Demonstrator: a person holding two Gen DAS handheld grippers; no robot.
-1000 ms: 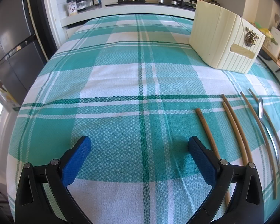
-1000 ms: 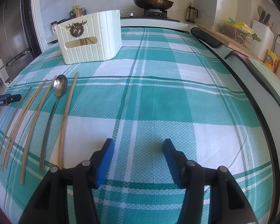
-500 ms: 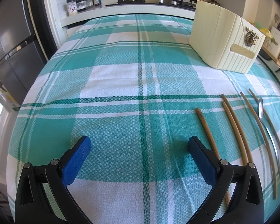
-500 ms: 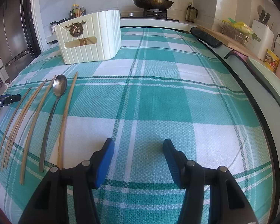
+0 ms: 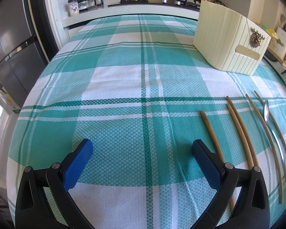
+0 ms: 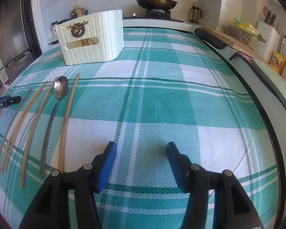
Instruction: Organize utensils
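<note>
Both hand-held grippers unmoved — jaws still wide, nothing held.

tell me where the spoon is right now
The spoon lies flat on the cloth at the left of the right wrist view, among the chopsticks, bowl end toward the cream box.

chopsticks: five bamboo, flat, roughly parallel | spoon: metal, flat among them, bowl toward box | box: cream, ribbed, upright, beyond
</note>
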